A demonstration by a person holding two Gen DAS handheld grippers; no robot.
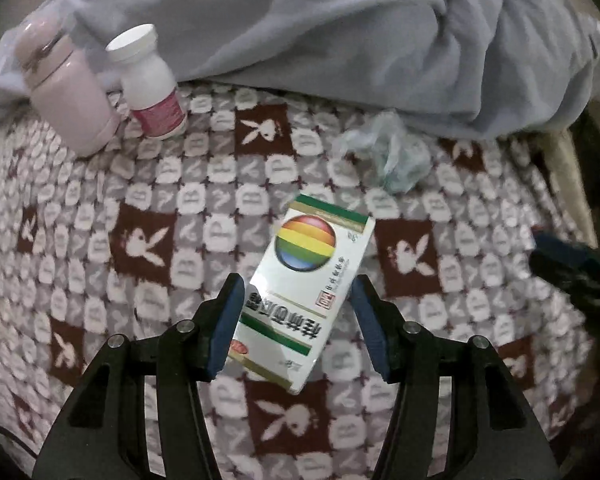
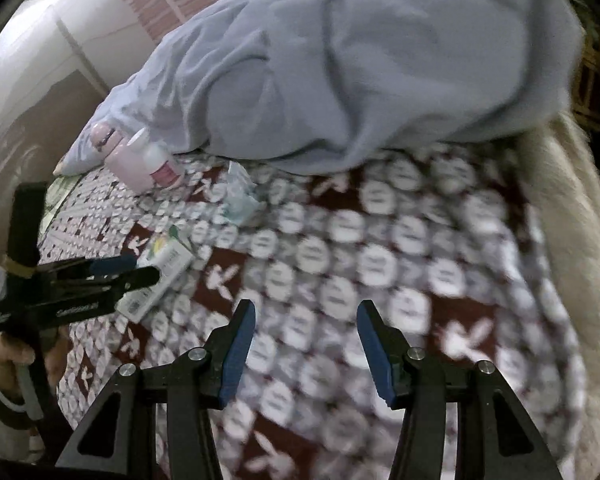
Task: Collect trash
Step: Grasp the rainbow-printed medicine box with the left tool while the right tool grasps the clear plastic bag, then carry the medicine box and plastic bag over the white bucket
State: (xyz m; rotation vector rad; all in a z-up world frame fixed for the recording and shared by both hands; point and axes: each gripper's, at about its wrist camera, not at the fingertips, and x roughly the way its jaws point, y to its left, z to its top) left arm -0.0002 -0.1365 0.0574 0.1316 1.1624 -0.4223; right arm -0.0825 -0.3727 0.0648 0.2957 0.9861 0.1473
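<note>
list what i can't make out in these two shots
- Medicine box, left wrist view: near end hidden behind the left tool.
- Pink jar, left wrist view: far side hidden in grey quilt.
- Crumpled wrapper, right wrist view: blurred, print unreadable.
- Right tool: open over blurred blanket.

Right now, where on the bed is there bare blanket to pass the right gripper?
Bare blanket lies ahead of the right gripper, between the medicine box and the pale bed edge. It is crowded on the other side: pink jar, white bottle, crumpled tissue, and the left gripper around the box.
</note>
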